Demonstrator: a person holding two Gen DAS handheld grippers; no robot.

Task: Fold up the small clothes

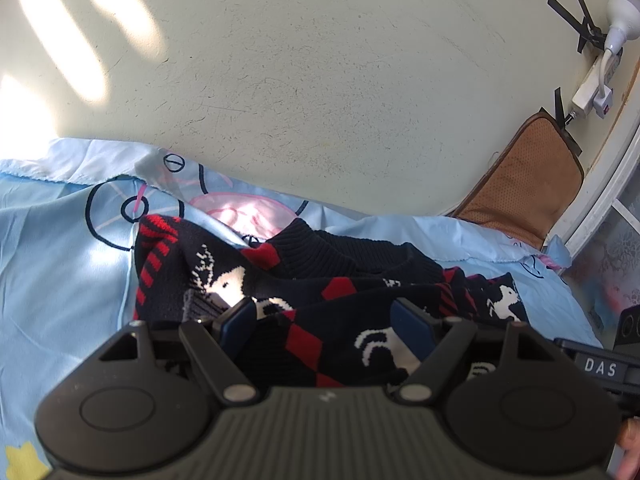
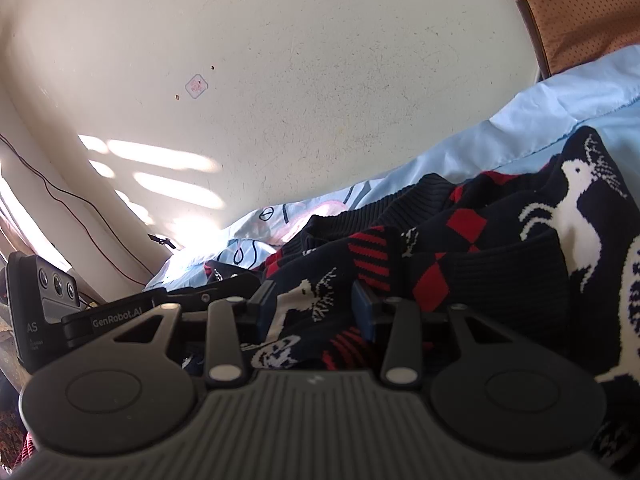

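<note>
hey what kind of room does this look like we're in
Probably a bedroom at home: a dark patterned sweater lies on a light blue printed bedsheet against a scuffed cream wall, with a brown cushion leaning nearby.

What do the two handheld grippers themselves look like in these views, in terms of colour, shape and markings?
Both the left gripper and right gripper share a matte black body with a ribbed centre, two round discs, silver-pinned linkage arms and dark blue finger pads. The left one, seen from the right wrist view, carries "GenRobot.AI" lettering and a lens block.
</note>
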